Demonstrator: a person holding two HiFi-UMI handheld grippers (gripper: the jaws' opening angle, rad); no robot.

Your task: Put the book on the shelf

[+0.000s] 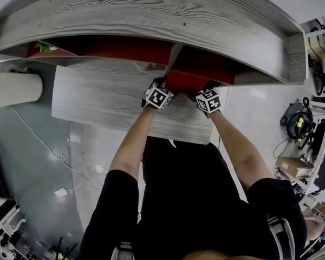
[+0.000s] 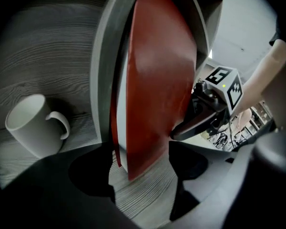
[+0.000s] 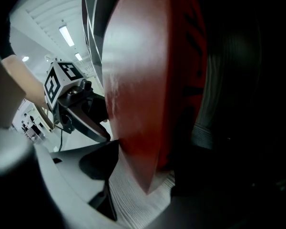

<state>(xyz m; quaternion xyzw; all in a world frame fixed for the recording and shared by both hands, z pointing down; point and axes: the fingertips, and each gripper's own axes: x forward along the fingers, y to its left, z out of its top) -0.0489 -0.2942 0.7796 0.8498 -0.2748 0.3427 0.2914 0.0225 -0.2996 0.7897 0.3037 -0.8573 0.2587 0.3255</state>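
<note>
book (image 1: 192,75) upright on shelf (image 1: 151,15), long axis vertical; left gripper (image 2: 143,194) and right gripper (image 3: 148,194) both spread astride book's near edge, no pinch, equally near

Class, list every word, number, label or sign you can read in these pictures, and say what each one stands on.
No text here can be read.
Red book: dark marks on one face, too blurred and shadowed to read.
Marker cubes: black-and-white square patterns only, no letters or numbers.
White mug: plain, nothing printed on the side in view.
</note>
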